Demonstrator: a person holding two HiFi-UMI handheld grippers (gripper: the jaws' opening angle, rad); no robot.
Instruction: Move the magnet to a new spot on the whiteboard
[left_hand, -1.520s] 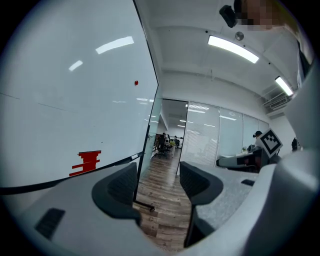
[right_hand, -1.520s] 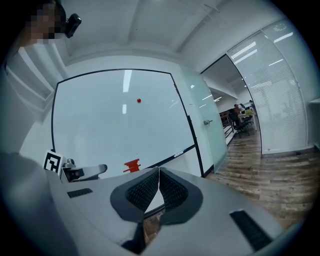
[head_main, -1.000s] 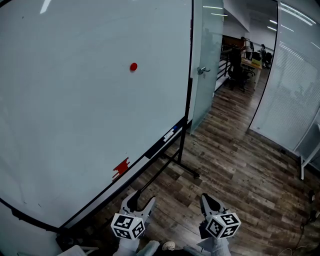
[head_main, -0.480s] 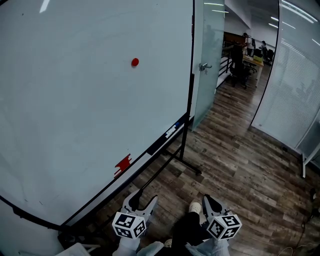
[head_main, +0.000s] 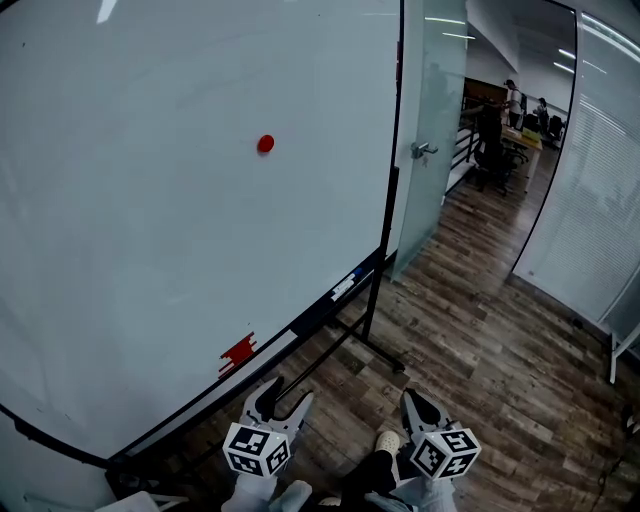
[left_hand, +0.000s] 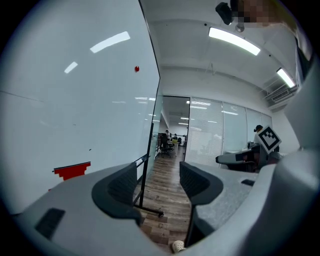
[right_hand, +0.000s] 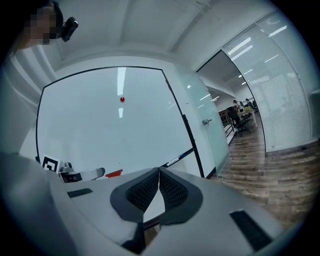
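Observation:
A small round red magnet (head_main: 265, 143) sticks high on the whiteboard (head_main: 150, 220), far above both grippers. It also shows as a red dot in the left gripper view, the magnet (left_hand: 137, 69), and in the right gripper view, the magnet (right_hand: 122, 99). My left gripper (head_main: 285, 395) hangs low in front of the board's tray, with its jaws open and nothing between them (left_hand: 157, 182). My right gripper (head_main: 408, 396) is beside it over the floor, jaws shut together and empty (right_hand: 159, 174).
A red eraser (head_main: 238, 352) and markers (head_main: 340, 288) lie on the board's tray. The stand's black foot (head_main: 380, 352) reaches over the wooden floor. A glass door (head_main: 430, 150) stands right of the board. People sit at desks (head_main: 515, 105) far back. A shoe (head_main: 387, 440) shows below.
The head view has shifted, so the board's right edge sits further right and the magnet a little lower. Both grippers stay low with jaws unchanged. The person's foot has moved.

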